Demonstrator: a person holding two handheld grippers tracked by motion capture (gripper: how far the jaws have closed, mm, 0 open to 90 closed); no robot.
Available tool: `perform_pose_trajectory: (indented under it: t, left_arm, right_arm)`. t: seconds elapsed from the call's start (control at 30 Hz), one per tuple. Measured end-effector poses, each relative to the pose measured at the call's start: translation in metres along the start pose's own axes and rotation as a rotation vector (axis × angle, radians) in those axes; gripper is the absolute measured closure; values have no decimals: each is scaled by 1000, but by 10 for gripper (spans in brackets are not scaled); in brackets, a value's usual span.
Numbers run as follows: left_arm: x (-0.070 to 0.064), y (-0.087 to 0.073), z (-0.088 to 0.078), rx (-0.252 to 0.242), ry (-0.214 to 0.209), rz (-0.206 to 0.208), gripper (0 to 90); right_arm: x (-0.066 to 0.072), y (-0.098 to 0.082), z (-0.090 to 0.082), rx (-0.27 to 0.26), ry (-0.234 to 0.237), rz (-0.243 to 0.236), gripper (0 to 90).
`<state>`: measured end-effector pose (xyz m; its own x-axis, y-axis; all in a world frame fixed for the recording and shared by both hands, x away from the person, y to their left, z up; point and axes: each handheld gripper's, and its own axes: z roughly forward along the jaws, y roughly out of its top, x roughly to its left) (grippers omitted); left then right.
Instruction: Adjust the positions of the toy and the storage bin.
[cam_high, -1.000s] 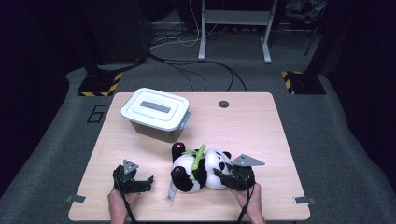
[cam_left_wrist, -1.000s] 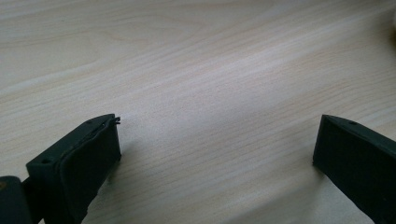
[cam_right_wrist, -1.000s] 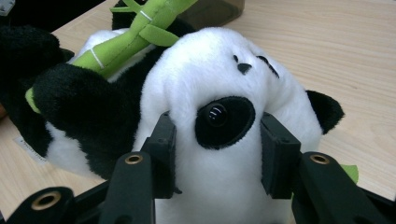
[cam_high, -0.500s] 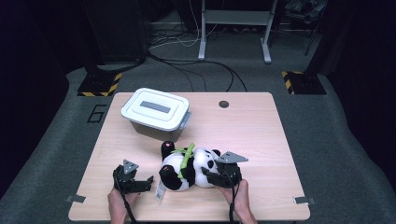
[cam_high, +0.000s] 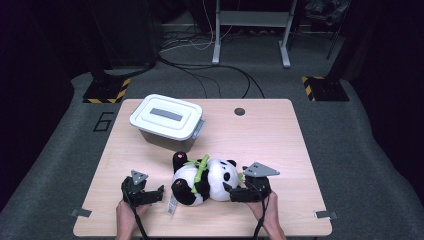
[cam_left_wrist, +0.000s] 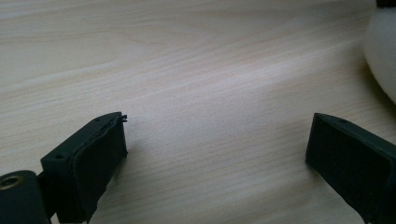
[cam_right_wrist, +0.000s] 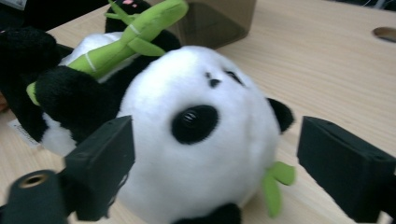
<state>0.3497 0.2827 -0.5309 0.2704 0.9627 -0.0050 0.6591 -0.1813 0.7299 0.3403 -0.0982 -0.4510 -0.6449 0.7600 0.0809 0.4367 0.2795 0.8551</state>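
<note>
Wooden table: right claw just opened off panda.

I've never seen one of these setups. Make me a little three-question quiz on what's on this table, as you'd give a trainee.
1. True or false: the lid is on the grey storage box.
2. What does the panda plush toy carry across its body? A) a red scarf B) a green bamboo stalk C) a blue ball
3. Which gripper has the panda's head between its jaws, the left gripper or the right gripper?

Key
1. True.
2. B.
3. The right gripper; its jaws stand wide at either side of the head, with no pad pressing on it.
</note>
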Motion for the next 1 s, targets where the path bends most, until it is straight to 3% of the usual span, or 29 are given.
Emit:
perform_pose_trajectory:
  t: [0.13, 0.3, 0.5, 0.77, 0.83, 1.0]
  left_arm:
    - [3, 0, -1, 4, -16, 15, 45]
    - [11, 1, -8, 15, -66, -37, 7]
    - [11, 11, -33, -30, -114, -29, 0]
    - [-3, 30, -63, -83, -173, 36, 0]
    - [-7, 34, -69, -98, -192, 47, 0]
    - [-18, 41, -81, -123, -232, 70, 1]
  right_arm:
    - [-20, -7, -12, -10, -39, 21, 6]
    - [-54, -28, -18, 26, -146, 63, 0]
    - [-92, -57, -12, 99, -241, 140, 0]
    - [-114, -75, 1, 199, -327, 155, 0]
    - [-118, -77, 3, 221, -320, 161, 0]
    - [-121, -77, 4, 217, -321, 155, 0]
